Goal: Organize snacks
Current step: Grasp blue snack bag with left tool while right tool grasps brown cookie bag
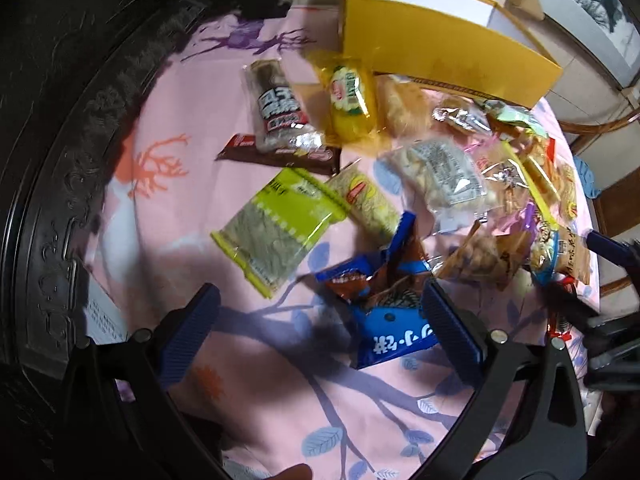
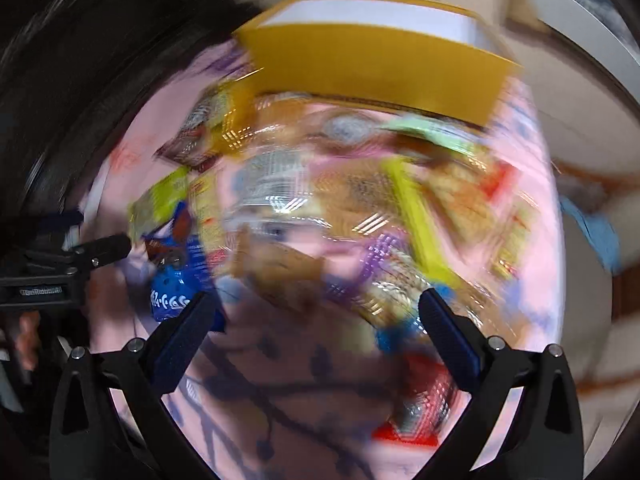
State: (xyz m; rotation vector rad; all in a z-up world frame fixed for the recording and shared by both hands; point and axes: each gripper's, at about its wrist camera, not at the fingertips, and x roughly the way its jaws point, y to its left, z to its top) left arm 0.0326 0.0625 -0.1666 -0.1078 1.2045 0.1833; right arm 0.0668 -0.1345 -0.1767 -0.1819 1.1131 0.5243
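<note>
The right wrist view was smeared throughout, so the snack packets (image 2: 344,208) ran together and no label could be read. The yellow box (image 2: 372,60) kept only a soft outline. In the left wrist view, the blue packet (image 1: 394,334) was partly covered by a finger (image 1: 450,330) of the left hand-held gripper (image 1: 320,328)

a pink tablecloth (image 1: 172,200) printed with deer and branches, and a framed picture (image 1: 592,12) behind.

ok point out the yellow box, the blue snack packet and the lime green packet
yellow box (image 1: 440,52), left wrist view, front wall
blue snack packet (image 1: 394,340), left wrist view, lettered lower part
lime green packet (image 1: 276,228), left wrist view, middle of face
</note>
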